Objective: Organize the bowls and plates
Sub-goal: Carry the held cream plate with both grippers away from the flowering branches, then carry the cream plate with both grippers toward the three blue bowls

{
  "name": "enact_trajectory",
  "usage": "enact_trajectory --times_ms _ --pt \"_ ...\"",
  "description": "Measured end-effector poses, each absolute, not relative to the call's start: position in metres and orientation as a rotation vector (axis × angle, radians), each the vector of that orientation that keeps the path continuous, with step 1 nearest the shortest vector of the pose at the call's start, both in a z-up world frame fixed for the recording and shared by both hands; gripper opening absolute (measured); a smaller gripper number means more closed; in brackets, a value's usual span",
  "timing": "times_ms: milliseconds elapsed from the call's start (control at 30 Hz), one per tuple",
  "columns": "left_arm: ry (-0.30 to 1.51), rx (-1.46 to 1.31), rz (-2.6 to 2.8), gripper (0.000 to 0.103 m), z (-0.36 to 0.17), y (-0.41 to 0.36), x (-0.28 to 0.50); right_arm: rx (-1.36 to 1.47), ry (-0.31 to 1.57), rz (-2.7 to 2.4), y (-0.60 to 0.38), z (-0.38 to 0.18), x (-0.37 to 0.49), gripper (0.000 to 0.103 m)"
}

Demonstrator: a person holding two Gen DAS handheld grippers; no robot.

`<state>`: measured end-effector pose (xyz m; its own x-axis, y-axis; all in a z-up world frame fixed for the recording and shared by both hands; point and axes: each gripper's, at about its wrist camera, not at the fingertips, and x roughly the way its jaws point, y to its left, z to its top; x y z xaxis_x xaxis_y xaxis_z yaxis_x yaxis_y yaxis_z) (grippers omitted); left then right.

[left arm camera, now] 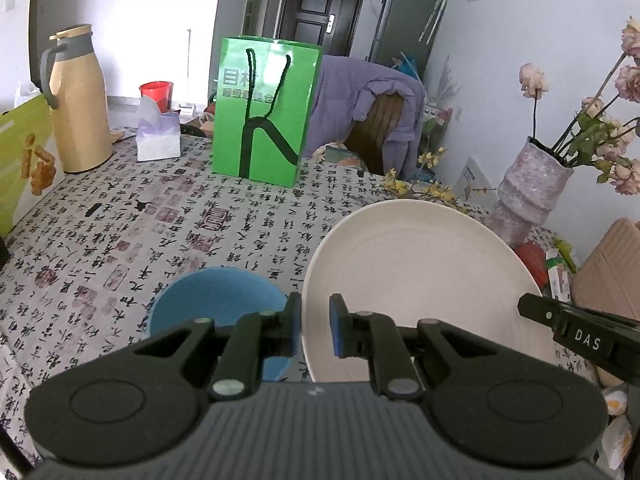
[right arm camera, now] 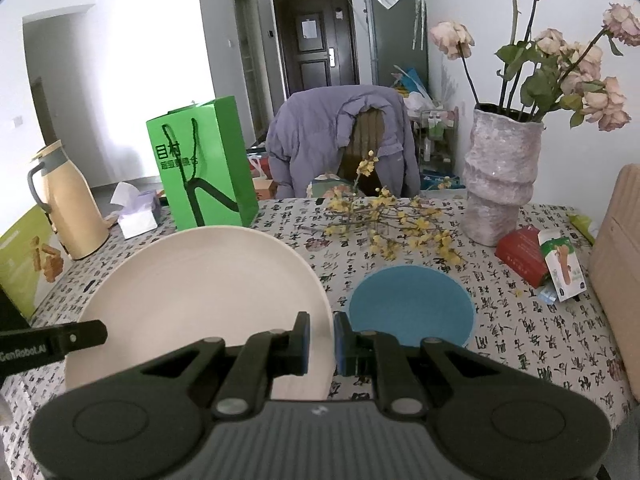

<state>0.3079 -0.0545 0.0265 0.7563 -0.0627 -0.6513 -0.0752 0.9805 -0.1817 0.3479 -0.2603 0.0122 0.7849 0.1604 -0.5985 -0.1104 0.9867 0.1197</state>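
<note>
A large white plate hangs tilted above the patterned tablecloth, held by both grippers. My left gripper is shut on the plate's left rim. In the right wrist view the same white plate fills the left side, and my right gripper is shut on its right rim. A blue dish lies on the cloth just left of the left gripper's fingers, partly hidden by them. In the right wrist view a blue dish lies on the cloth right of the plate.
A green paper bag, a beige thermos jug and a tissue box stand at the back. A pale vase of dried roses, yellow flower sprigs and small cartons sit at the right. A chair with a purple jacket stands behind the table.
</note>
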Motion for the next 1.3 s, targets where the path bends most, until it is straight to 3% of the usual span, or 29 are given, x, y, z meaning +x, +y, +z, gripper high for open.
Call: enact_trajectory --times_ms 1300 --pt "0.691 -0.219 -0.017 0.015 0.012 -0.025 0.254 0.095 0.600 0.175 -0.239 0.001 0.281 0.013"
